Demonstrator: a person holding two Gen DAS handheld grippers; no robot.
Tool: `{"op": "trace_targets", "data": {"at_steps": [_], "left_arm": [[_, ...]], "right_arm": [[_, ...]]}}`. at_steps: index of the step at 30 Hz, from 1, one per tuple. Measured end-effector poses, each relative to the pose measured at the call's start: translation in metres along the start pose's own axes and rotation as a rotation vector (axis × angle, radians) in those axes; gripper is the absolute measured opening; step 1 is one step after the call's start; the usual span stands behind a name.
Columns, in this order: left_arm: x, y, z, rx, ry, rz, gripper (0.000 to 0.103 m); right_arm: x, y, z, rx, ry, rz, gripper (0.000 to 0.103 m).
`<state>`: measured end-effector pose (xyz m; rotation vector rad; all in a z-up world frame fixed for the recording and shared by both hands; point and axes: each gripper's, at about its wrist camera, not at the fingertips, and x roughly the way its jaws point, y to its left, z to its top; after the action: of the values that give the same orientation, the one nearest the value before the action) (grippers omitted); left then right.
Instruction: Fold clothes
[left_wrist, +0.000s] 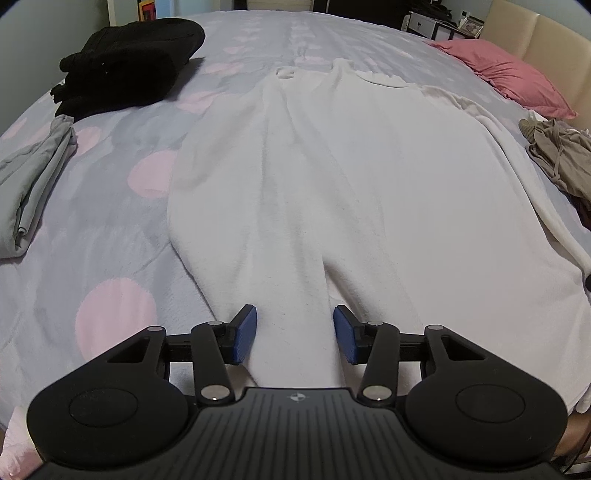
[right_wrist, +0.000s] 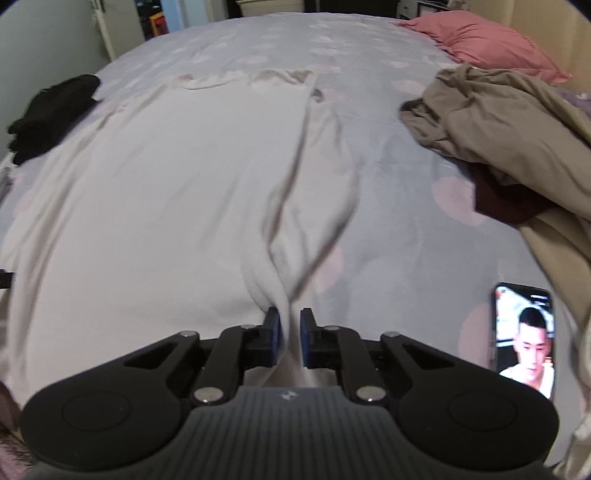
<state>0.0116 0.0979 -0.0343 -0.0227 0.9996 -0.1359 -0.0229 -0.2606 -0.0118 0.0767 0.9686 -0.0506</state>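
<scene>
White fleece garment (left_wrist: 332, 177) spread lengthwise down the bed (left_wrist: 110, 229), running straight away from both grippers. Right gripper (right_wrist: 290, 339) nearly closed, pinching its near-edge fold; left gripper (left_wrist: 294, 336) wide open, holding nothing, over the near hem.

The left claw (left_wrist: 294, 334) gapes wide, while the right claw (right_wrist: 290, 338) is nearly closed.

— Where is everything lying?

— The spread garment (left_wrist: 332, 177) is lying on the bed (left_wrist: 122, 221) ahead of me. The folded stack (left_wrist: 125, 62) is sitting at its far left, the flat folded piece (left_wrist: 33, 177) nearer. The pillow (right_wrist: 480, 40) is resting far right, the crumpled clothes (right_wrist: 498, 125) before it, the phone (right_wrist: 524, 336) nearest me.
</scene>
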Motion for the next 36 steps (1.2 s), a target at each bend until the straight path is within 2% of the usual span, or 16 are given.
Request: {"op": "trace_targets", "data": {"at_steps": [5,10,16,20,23,26,28,29,33,36], "left_arm": [[0.001,0.000,-0.001,0.008,-0.001,0.003,0.044],[0.001,-0.001,0.000,0.007,0.003,0.004,0.044],[0.001,-0.001,0.001,0.005,0.005,0.002,0.044],[0.000,0.001,0.001,-0.006,0.005,-0.005,0.043],[0.001,0.003,0.001,-0.014,0.004,-0.008,0.042],[0.001,0.003,0.002,-0.018,0.006,-0.009,0.041],[0.001,0.004,0.002,-0.020,0.006,-0.010,0.039],[0.001,0.005,0.003,-0.024,0.006,-0.010,0.037],[0.000,0.008,0.002,-0.038,0.006,-0.014,0.034],[-0.001,0.009,0.002,-0.034,0.004,-0.007,0.025]], "right_arm": [[-0.003,-0.013,0.008,0.008,-0.022,-0.050,0.004],[-0.024,-0.041,0.039,0.007,-0.087,-0.118,0.003],[-0.039,-0.095,0.084,-0.005,-0.117,-0.250,0.003],[-0.034,-0.132,0.111,0.024,-0.104,-0.352,0.003],[-0.025,-0.155,0.118,0.065,-0.090,-0.428,0.004],[-0.022,-0.167,0.113,0.117,-0.090,-0.414,0.010],[-0.029,-0.163,0.103,0.117,-0.138,-0.398,0.031],[-0.033,-0.158,0.098,0.101,-0.167,-0.401,0.046],[-0.045,-0.135,0.071,0.040,-0.262,-0.385,0.052],[-0.044,-0.116,0.052,0.044,-0.267,-0.328,0.052]]}}
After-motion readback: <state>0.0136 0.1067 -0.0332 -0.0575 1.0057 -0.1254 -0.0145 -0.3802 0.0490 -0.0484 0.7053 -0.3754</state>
